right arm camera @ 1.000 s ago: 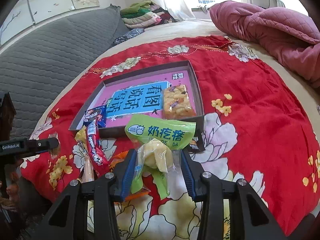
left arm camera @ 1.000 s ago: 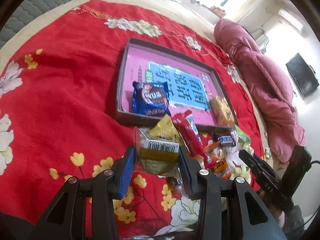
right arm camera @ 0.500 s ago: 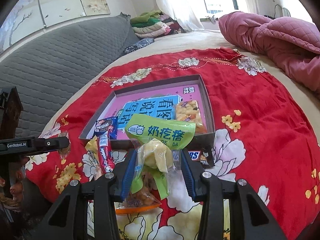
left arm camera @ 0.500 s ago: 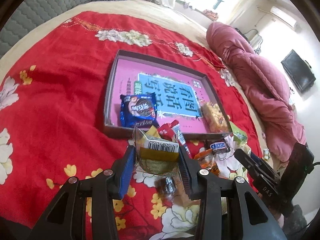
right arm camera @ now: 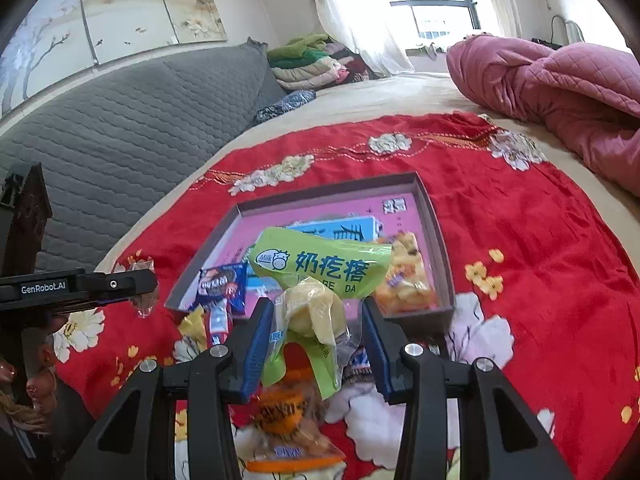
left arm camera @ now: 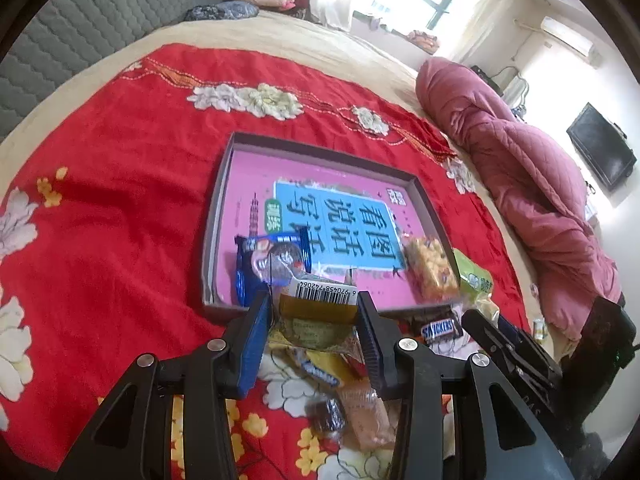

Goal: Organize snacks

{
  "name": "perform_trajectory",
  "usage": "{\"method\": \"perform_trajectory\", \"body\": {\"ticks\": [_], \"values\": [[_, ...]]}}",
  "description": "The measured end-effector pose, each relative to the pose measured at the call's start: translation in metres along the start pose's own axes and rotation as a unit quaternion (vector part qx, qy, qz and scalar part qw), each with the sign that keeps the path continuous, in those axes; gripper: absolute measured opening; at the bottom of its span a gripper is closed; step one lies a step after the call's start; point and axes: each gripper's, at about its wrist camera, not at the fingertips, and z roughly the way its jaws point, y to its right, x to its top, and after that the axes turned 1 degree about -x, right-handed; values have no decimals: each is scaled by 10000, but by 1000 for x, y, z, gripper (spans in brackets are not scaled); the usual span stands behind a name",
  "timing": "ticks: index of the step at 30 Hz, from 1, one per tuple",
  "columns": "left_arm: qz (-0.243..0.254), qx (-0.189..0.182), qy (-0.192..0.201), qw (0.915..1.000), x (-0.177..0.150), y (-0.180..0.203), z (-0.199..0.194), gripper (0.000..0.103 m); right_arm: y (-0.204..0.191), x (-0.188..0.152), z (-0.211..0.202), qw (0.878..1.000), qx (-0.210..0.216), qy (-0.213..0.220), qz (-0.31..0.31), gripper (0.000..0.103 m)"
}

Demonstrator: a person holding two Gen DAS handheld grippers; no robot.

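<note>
both grippers have lifted since the earlier frames, each carrying its packet up off the loose pile and closer over the near rim of the box; the pile now shows below them instead of level with them.

progress, near to far:
- nearest, on the red floral cloth [left arm camera: 120, 184]: leftover pile not yet sorted. snickers bar [left arm camera: 439, 329], a dark round sweet [left arm camera: 328, 416], an orange packet [right arm camera: 284, 412], a red stick packet [right arm camera: 218, 322] near the box's near left corner.
- beyond it, the shallow box [left arm camera: 218, 208], pink lining. only two items lie inside: blue cookie pack [left arm camera: 272, 258] near left, yellow puffed snack bag [left arm camera: 432, 268] near right. far half of the box is bare.
- judgement: early stage, two in, two in the air, several left on the cloth.

claws:
- left gripper [left arm camera: 314, 312]: jaws part-way closed, pads pressing both sides of the clear packet with barcode [left arm camera: 324, 300], yellow-brown contents. held clear of the cloth, over the near rim, beside the blue pack.
- right gripper [right arm camera: 316, 320]: same part-closed width, pinching the green milk snack bag [right arm camera: 320, 264] low down around its pale lump; the printed top flops forward over the box.

far: pink quilt [right arm camera: 560, 84], grey headboard [right arm camera: 120, 120].
</note>
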Motion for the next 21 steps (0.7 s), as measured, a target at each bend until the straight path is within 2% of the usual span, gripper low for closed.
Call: {"method": "perform_trajectory", "body": {"ticks": [21], "values": [[-82,102,-12,9999,26,25,31,44,1,17,27,9998,-35,177,81,44]]}}
